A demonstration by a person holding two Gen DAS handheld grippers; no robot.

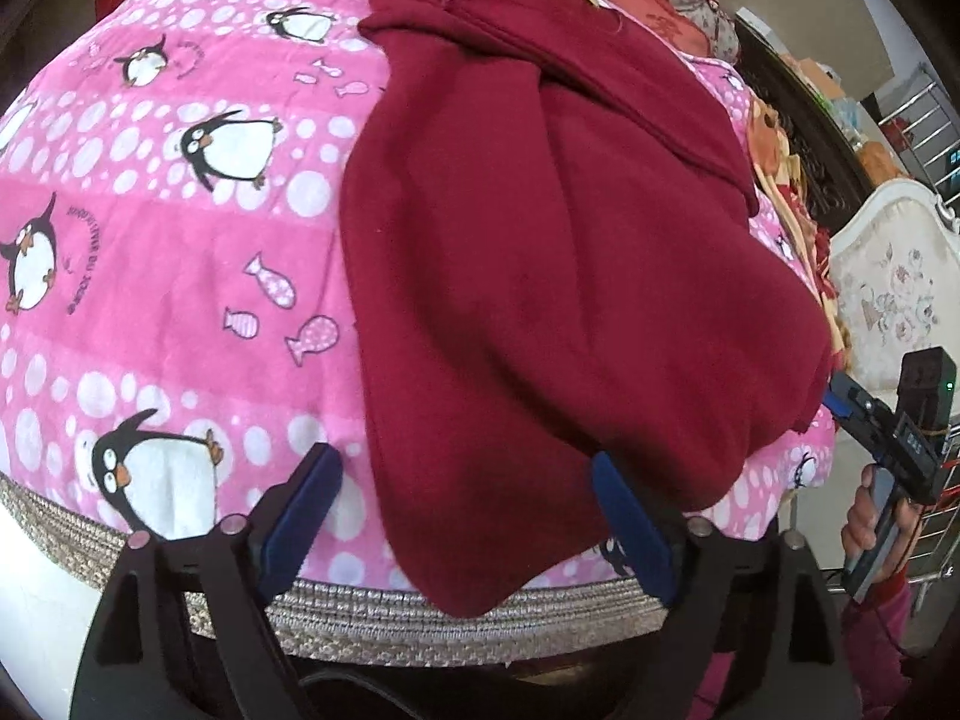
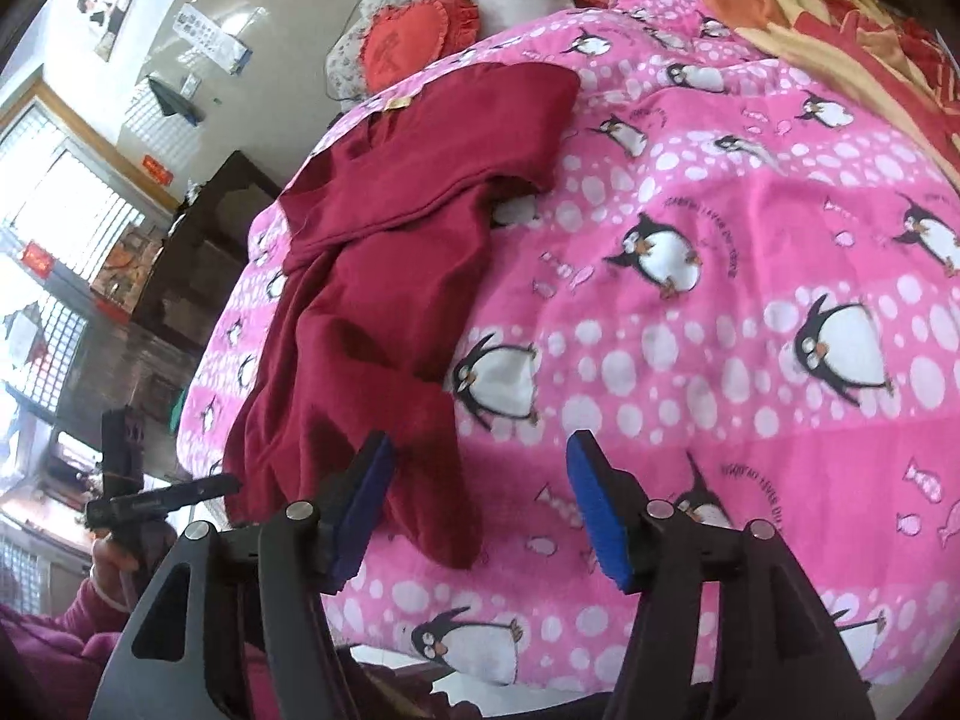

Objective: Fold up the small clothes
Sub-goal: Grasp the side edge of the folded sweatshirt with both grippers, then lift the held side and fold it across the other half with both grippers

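maroon garment (image 1: pixel 540 276) lies folded lengthwise on pink penguin quilt (image 1: pixel 180 276) (bed, not a desk), its hem at the near edge. left claw (image 1: pixel 462 516) jaws wide apart over hem, gripping nothing. right claw (image 2: pixel 480 504) jaws apart, empty, beside garment.

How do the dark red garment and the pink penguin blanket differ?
The dark red garment is plain; the pink penguin blanket is patterned with penguins, fish and white dots. The garment lies rumpled and partly folded; the blanket is spread out flat beneath it. The garment is far smaller. Both are soft cloth.
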